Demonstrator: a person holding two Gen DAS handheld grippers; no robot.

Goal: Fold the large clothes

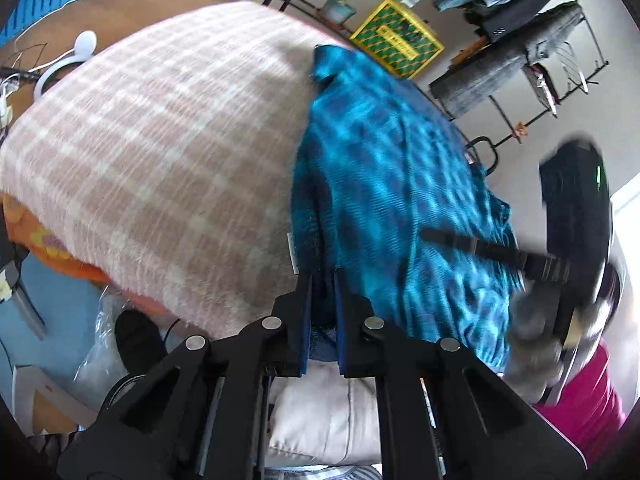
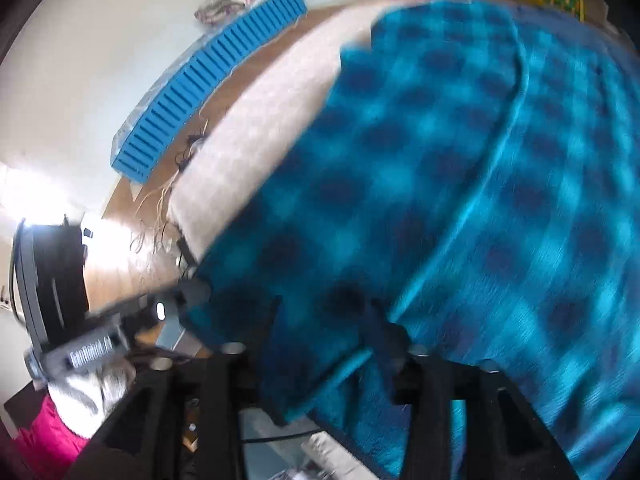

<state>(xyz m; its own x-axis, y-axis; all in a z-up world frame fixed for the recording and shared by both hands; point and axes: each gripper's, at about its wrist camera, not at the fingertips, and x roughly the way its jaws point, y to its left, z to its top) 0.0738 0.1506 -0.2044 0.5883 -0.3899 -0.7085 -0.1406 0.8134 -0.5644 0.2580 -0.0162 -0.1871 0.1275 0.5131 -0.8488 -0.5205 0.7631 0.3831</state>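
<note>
Left gripper [image 1: 323, 300]: clamped narrow on blue checked garment [image 1: 392, 168] edge.
Right gripper [image 2: 324, 320]: wide, cloth between, ungripped.
Risk: one-sided hold may skew the fold.

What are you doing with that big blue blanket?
A person with a gripper in each hand is folding a big blue checked garment that lies on a table covered by a pink checked cloth. The left gripper is shut on the garment's near edge. The right gripper has its jaws apart, with blue fabric between them. The folding is not finished yet.
</note>
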